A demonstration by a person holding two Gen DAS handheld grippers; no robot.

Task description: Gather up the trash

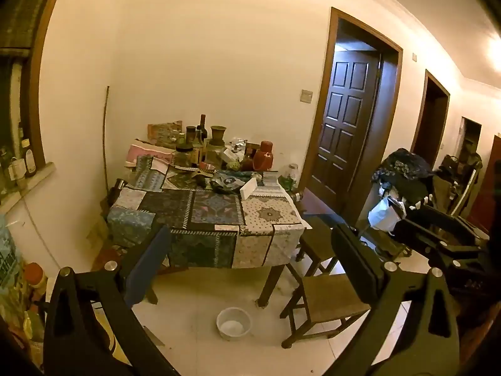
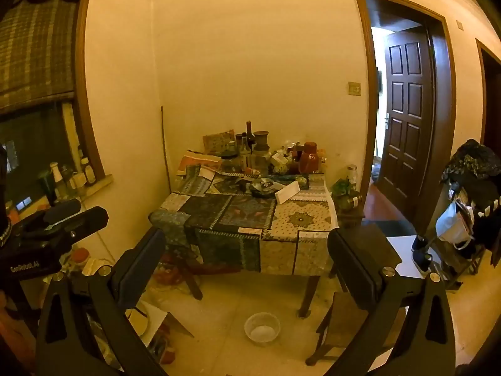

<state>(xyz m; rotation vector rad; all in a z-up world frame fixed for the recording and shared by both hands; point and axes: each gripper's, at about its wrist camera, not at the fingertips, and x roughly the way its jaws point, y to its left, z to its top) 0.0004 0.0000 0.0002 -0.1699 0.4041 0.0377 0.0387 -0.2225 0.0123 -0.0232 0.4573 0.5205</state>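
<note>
Both views look across a room at a square worktop (image 1: pixel 219 216) draped in a patchwork-patterned cloth of blue, dark and cream panels. The left hand-held gripper (image 1: pixel 250 260) is spread wide with nothing between its flat black fingers, well short of the worktop. The right hand-held gripper (image 2: pixel 247 263) is likewise spread and empty.

The likeliest trash lies just behind the worktop's middle: a white rectangular cardboard box (image 1: pixel 248 187), its long axis slanting from near left to far right, one end tipped up. Just left of it, touching, sits a crumpled blue-grey foil wrapper (image 1: pixel 227 182). In the right view the same box (image 2: pixel 287 193) points the same slanting way.

The worktop's far half is crowded with glass jars, a dark wine bottle (image 1: pixel 203 127), a brown ceramic vase (image 1: pixel 218 134) and a red plastic thermos jug (image 1: pixel 263 156), all upright. On the tiled floor by a worktop leg stands a round white plastic bowl (image 1: pixel 234 323), beside a low wooden stool (image 1: pixel 325 304).
</note>
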